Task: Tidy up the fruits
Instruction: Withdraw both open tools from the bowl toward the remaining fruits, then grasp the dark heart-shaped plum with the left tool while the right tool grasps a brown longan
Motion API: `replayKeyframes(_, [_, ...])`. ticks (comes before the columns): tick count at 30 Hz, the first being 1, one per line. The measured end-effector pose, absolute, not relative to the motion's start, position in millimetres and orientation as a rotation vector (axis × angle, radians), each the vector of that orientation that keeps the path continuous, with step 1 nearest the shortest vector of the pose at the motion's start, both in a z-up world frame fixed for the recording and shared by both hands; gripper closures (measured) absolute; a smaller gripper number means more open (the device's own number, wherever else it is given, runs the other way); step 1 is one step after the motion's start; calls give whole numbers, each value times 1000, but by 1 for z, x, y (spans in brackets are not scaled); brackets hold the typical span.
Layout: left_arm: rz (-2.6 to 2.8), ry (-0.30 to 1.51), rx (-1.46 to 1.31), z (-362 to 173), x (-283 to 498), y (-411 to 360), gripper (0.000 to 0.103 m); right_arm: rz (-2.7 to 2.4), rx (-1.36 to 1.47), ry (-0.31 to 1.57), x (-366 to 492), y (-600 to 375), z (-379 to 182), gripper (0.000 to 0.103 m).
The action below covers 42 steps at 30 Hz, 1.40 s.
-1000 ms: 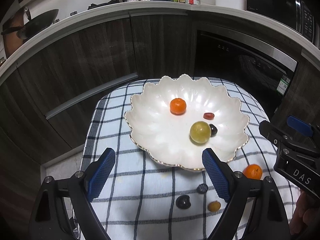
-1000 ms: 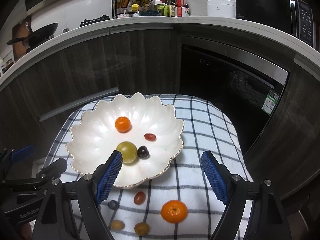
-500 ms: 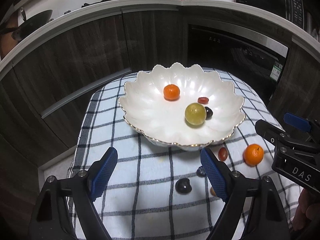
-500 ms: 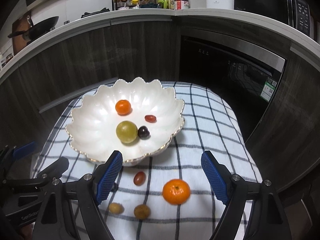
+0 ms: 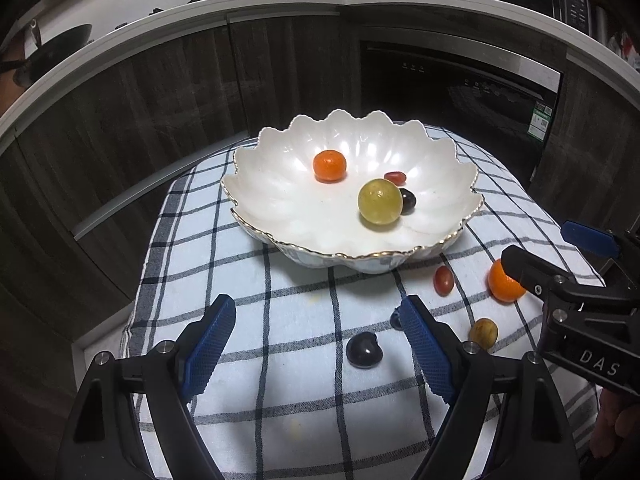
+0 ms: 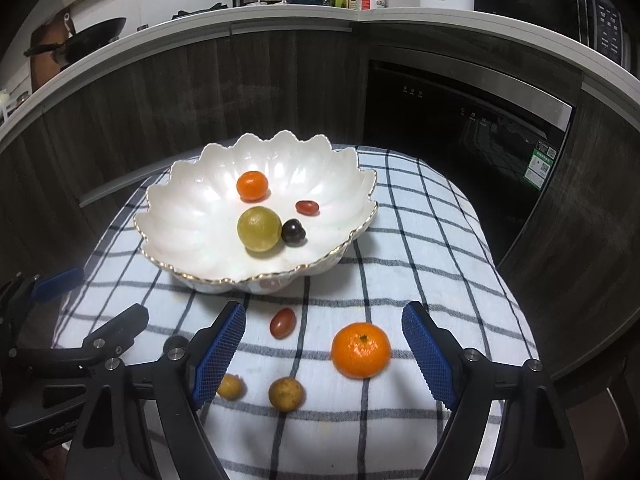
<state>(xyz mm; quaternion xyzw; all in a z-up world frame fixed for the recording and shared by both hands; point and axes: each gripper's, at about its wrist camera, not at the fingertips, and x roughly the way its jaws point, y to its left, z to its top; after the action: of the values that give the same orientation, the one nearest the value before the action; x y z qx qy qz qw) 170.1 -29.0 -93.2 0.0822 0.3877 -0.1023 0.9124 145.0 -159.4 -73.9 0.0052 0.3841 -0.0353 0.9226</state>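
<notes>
A white scalloped bowl [image 5: 280, 216] [image 6: 192, 232] sits on a checked cloth and holds a small orange [image 5: 329, 165] [image 6: 252, 186], a yellow-green fruit [image 5: 379, 201] [image 6: 259, 228], a dark cherry [image 5: 409, 201] [image 6: 293, 232] and a red grape tomato [image 5: 395, 177] [image 6: 307, 207]. In front of the bowl lie a tangerine [image 6: 361, 349] [image 5: 503, 285], a red tomato [image 6: 282, 323] [image 5: 443, 280], two tan fruits [image 6: 285, 393] [image 6: 230, 386] and a dark cherry [image 5: 363, 349]. My left gripper [image 5: 316, 344] hangs open above the cloth, the dark cherry between its fingers. My right gripper [image 6: 324, 352] is open around the tangerine without touching it.
The checked cloth [image 5: 248, 280] covers a small table with edges falling off on both sides. Dark cabinets [image 6: 280, 88] and an oven [image 6: 472, 120] stand behind. The counter above carries bottles, a rack and a wok. The right gripper's body [image 5: 576, 312] crosses the left wrist view.
Both grippers have sunk and drawn back toward the near side of the cloth, so the bowl now sits farther up in both views and the loose fruit lies between the fingers.
</notes>
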Motion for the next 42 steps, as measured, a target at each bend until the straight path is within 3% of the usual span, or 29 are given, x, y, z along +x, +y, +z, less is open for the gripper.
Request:
replayKeyframes(30, [-263,788,211,-133,162,-35,21,-45,11,828,126,-158,-111,22])
replayKeyframes(33, [-273,799,198,-138,163,-34,25,-36,10,843,127,-158,-117,31])
replayKeyframes(42, [-286,800,209,-146,165,-36,36,-18,7,875,127,-154,-128,38])
